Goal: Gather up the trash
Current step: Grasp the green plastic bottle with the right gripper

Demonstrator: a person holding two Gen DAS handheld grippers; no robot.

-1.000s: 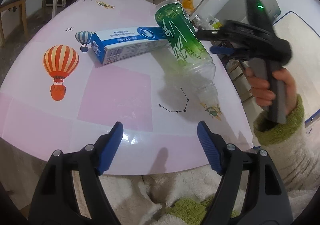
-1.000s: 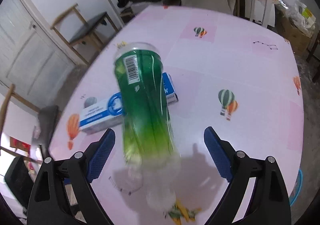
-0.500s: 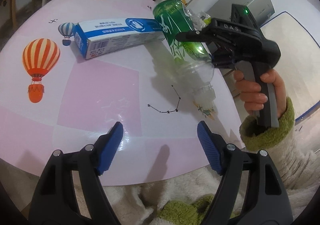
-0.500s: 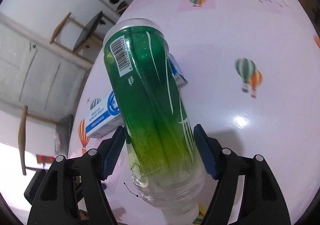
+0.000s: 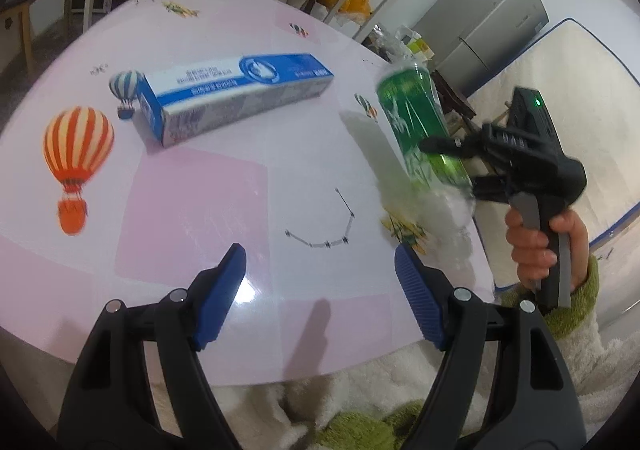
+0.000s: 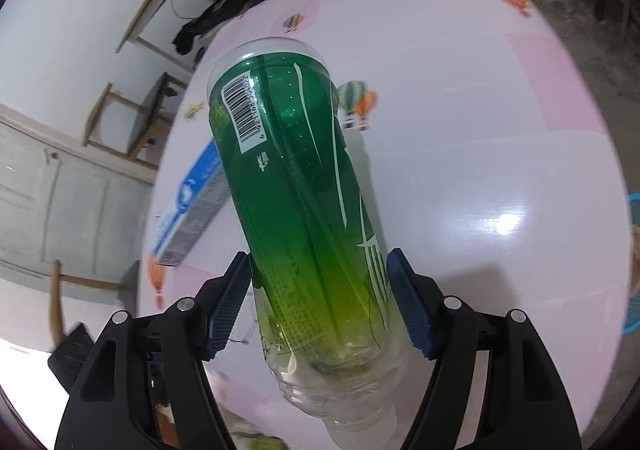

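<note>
At the bottom of the right wrist view, the bottle (image 6: 304, 209) is being gripped low on its body by the right gripper (image 6: 320, 302), neck nearest the camera, long axis running up the frame, lifted off the table (image 6: 500, 169). In the left wrist view, the left gripper (image 5: 320, 290) is being held spread and empty; the box (image 5: 236, 93) is lying beyond it, upper left, long axis crosswise, nearer the left gripper.

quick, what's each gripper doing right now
Left gripper: open, holding nothing.
Right gripper: shut on the green bottle.
</note>
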